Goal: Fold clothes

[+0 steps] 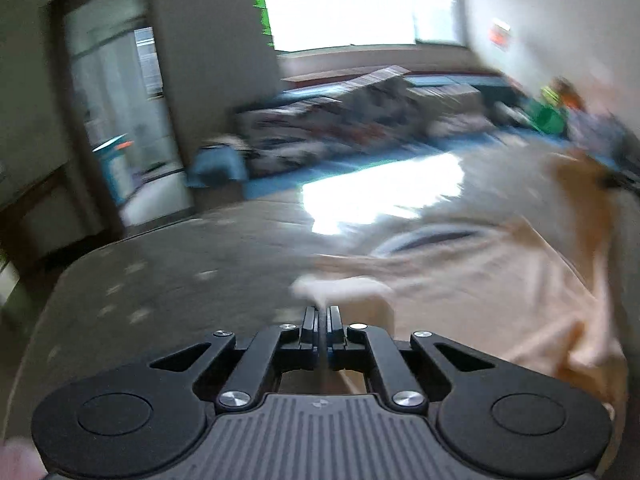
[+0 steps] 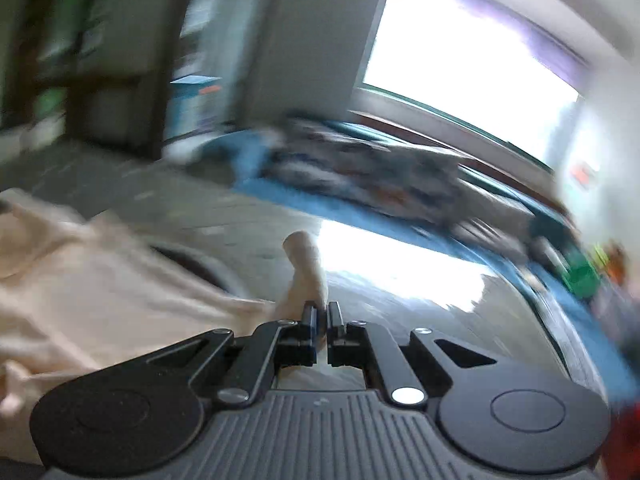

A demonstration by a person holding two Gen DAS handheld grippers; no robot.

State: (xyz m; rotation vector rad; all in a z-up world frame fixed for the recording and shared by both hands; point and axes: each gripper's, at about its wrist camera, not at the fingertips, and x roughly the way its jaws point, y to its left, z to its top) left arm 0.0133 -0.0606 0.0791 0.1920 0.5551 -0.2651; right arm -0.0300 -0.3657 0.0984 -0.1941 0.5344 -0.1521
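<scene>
Grey spotted table [image 1: 160, 264], peach garment [image 1: 500, 280] pinched in both closed grippers

Pale peach cotton garment [image 1: 500, 280] lying rumpled and partly lifted over a grey speckled padded surface [image 1: 160, 272], a bunched corner of its fabric sticking up at each gripper's tips, folds trailing sideways, edges blurring, body spreading toward the frame edge
</scene>
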